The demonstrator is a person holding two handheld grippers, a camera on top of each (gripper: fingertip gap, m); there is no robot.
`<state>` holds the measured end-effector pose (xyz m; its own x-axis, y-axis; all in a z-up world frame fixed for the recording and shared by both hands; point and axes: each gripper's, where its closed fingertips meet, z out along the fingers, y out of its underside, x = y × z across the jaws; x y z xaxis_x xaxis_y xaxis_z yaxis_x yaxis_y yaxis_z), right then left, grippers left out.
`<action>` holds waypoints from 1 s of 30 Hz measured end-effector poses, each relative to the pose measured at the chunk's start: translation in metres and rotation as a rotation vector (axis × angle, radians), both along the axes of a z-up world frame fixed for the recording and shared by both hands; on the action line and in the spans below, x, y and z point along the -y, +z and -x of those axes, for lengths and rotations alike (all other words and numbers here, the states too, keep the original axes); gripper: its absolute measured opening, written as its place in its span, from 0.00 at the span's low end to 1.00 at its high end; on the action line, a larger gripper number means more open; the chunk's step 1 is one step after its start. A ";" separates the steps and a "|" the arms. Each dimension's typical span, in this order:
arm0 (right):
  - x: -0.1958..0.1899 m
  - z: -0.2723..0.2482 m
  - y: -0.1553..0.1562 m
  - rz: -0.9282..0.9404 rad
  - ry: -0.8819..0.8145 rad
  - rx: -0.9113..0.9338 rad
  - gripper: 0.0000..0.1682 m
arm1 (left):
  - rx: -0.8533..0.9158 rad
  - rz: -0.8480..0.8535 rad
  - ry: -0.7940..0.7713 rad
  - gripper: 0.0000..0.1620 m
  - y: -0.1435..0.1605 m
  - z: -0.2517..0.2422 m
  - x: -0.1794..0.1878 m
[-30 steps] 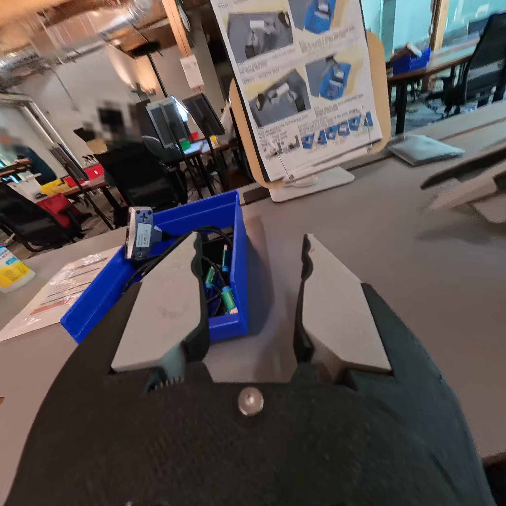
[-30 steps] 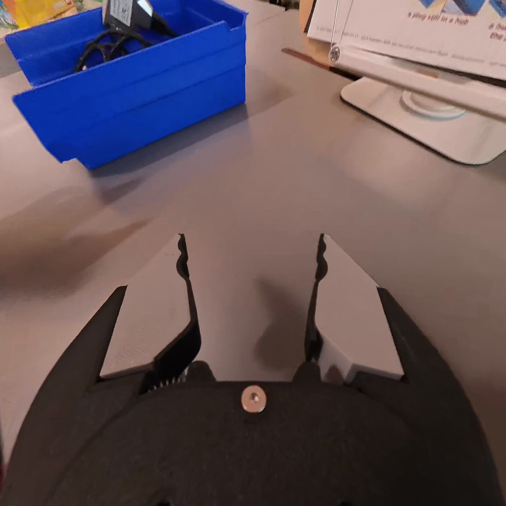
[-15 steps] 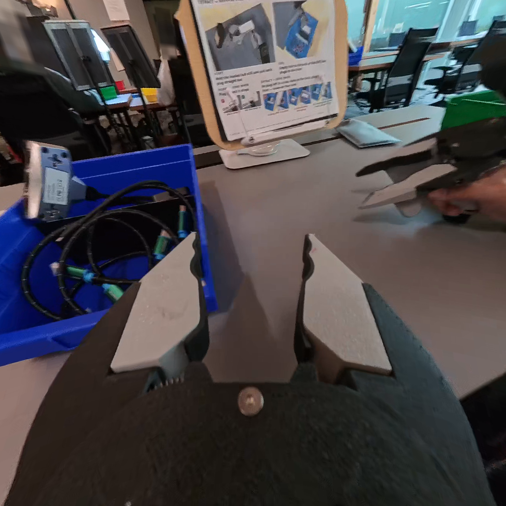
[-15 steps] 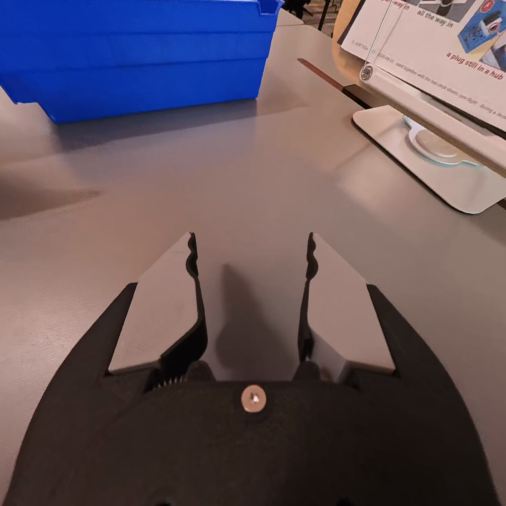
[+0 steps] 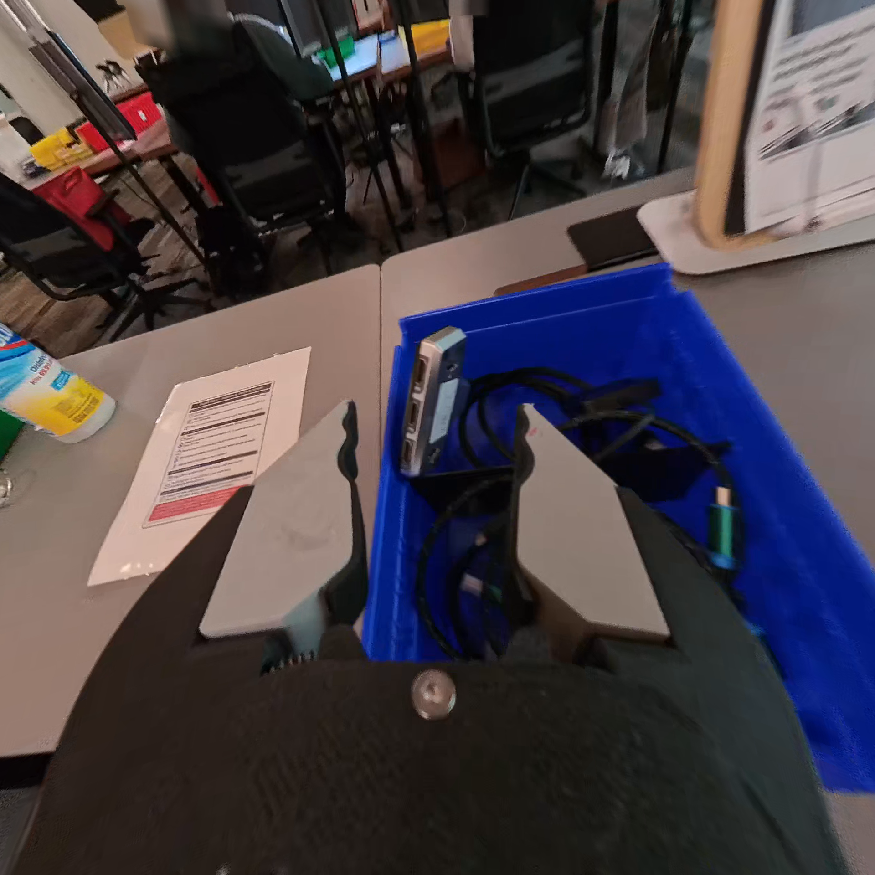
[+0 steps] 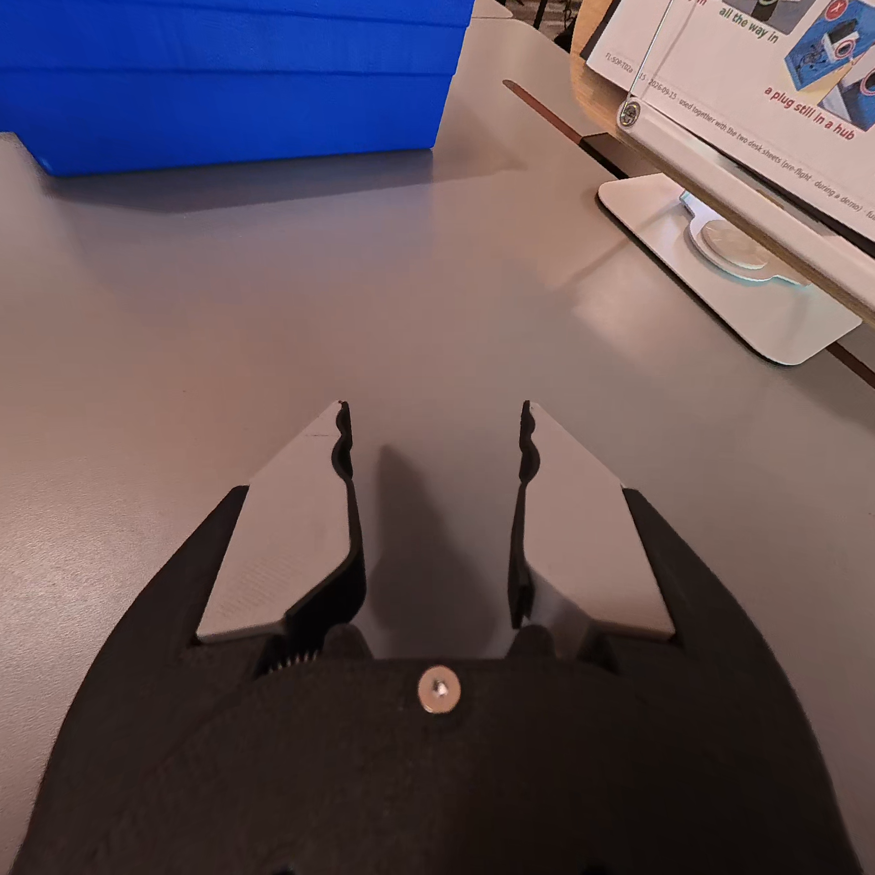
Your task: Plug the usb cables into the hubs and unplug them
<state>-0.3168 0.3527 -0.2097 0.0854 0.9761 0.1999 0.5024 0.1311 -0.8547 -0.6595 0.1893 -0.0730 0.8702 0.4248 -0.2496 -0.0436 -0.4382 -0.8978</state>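
Blue bin (image 5: 776,497) lying under your left hand-held gripper (image 5: 433,412), jaws wide, empty.
You're hovering nearest the grey hub (image 5: 433,402), standing on end ahead; right hand-held gripper (image 6: 435,409) gaping over bare bench (image 6: 331,284).

1. The grey table (image 5: 293,322) shows a seam running away from the left tool (image 5: 434,412), just left of the bin.
2. A blue bin (image 5: 776,464) stands on the table beneath and ahead of the left tool; in the right wrist view the blue bin (image 6: 227,94) sits ahead-left of the right tool (image 6: 435,412), well apart.
3. A laminated sheet (image 5: 208,464) lies flat to the left of the left tool.
4. Farther left stands a wipes canister (image 5: 47,397).
5. A white stand base (image 6: 729,265) rests ahead-right of the right tool, carrying a tilted board.
6. The table surface (image 6: 331,308) directly before the right tool is bare.
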 end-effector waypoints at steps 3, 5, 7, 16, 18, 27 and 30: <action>-0.003 -0.001 0.000 0.021 -0.007 -0.005 0.41 | 0.020 0.128 -0.029 0.36 -0.022 0.025 -0.024; -0.005 -0.002 0.000 0.033 -0.013 -0.006 0.41 | 0.035 0.193 -0.033 0.37 -0.036 0.038 -0.038; -0.009 -0.003 0.000 0.034 -0.022 -0.004 0.41 | 0.036 0.254 -0.036 0.31 -0.050 0.048 -0.049; -0.017 -0.005 -0.001 0.054 -0.048 -0.003 0.39 | -0.170 0.339 -0.034 0.15 -0.036 0.052 -0.057; -0.021 -0.007 0.000 0.048 -0.064 -0.007 0.38 | -0.349 0.326 0.007 0.14 -0.003 0.048 -0.054; -0.043 -0.016 0.007 0.048 -0.150 -0.050 0.36 | -0.820 0.075 -0.002 0.11 0.172 -0.067 -0.051; -0.053 -0.021 0.012 0.047 -0.190 -0.073 0.36 | -0.825 -0.015 -0.107 0.12 0.199 -0.125 -0.055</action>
